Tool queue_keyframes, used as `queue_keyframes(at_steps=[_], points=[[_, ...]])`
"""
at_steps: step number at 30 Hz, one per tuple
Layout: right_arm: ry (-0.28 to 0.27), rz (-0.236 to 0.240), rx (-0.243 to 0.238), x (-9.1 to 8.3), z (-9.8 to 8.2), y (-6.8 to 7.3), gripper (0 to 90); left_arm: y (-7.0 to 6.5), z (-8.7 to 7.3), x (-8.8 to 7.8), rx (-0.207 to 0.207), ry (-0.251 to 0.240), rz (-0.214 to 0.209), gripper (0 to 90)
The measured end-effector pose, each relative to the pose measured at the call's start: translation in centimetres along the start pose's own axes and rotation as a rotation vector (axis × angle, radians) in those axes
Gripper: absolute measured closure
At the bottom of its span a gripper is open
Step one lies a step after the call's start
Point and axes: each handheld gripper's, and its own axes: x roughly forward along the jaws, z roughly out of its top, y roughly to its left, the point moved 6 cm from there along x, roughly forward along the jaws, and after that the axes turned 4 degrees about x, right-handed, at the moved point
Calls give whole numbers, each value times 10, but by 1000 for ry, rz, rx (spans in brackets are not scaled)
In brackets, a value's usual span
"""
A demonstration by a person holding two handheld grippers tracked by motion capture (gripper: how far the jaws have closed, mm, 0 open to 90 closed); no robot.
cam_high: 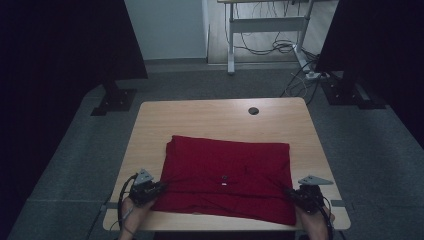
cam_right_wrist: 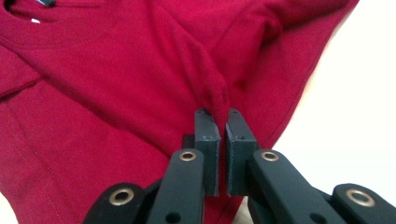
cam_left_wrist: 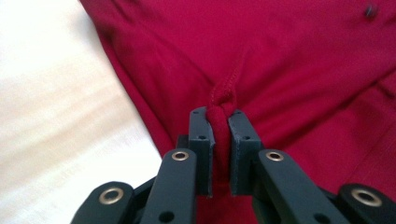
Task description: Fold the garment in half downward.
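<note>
Red shirt (cam_high: pixel 227 177) lying flat on the table (cam_high: pixel 210 117), long axis running 9 to 3 o'clock. Left gripper (cam_high: pixel 156 188) pinches a fold of its 9 o'clock edge; right gripper (cam_high: pixel 295 195) is clamped on the 3 o'clock edge. Both hold near-side corners, so the cloth extends toward 12 o'clock from each.

- No readable text, label, brand, number or sign in the high view, left gripper view or right gripper view.
- Small white tag (cam_high: pixel 223 185) at neck of red garment (cam_high: pixel 230 170): too small to read, blank at this size.
- Dark button (cam_left_wrist: pixel 370 10) on same garment: no marking made out.
</note>
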Motion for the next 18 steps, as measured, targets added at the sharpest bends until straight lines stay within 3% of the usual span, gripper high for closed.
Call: queue_keyframes(at_steps=[1,4,6,7,8,9,14,15,16,17,18], points=[[0,0,0,0,0,0,855,3,-2,0,-42,-19,-23,807],[-12,24,9,0,-1,-2,840,5,-4,1,-71,-32,-43,746],[-15,26,10,0,-1,-2,840,5,-4,1,-71,-32,-43,718],[-15,26,10,0,-1,-2,833,4,-3,1,-87,-46,-74,718],[-15,26,10,0,-1,-2,833,4,-3,1,-87,-46,-74,614],[-26,36,-4,0,-2,-1,759,2,-2,1,-90,-52,-83,561],[-30,36,-8,0,-2,-1,732,2,-2,1,-90,-52,-83,546],[-30,36,-8,0,-2,-1,732,7,0,-3,-79,-56,7,546],[-30,36,-8,0,-2,-1,732,7,0,-3,-79,-56,7,393],[-38,-7,-29,-3,-2,-3,620,9,-1,-5,-88,-60,7,393],[-41,-9,-30,-3,-2,-4,593,10,-1,-6,-93,-65,7,388]])
